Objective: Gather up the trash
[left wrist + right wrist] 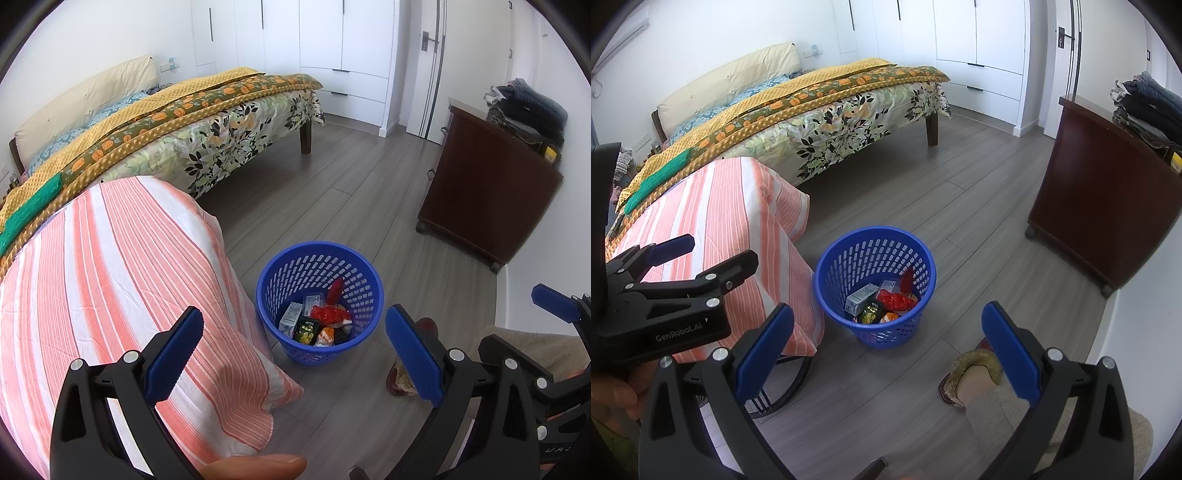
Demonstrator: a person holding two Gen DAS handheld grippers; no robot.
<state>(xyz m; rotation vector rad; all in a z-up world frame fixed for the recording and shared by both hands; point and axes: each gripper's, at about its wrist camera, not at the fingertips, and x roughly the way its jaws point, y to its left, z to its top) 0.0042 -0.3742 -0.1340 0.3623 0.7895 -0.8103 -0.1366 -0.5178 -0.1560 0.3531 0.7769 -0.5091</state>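
basket (364,275) trash (325,321) labels too small

Grey plank floor (960,206), floral-covered bed (812,118), white wardrobes (960,33) — dark wooden cabinet (1100,199)

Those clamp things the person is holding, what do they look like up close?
Each is a black plastic two-pronged tool. The left gripper and right gripper have flat blue textured pads on the fingers, with silver rivets along the black arms. The left one's body carries white "GenRobot.AI" lettering. A beige knitted trouser leg shows below.
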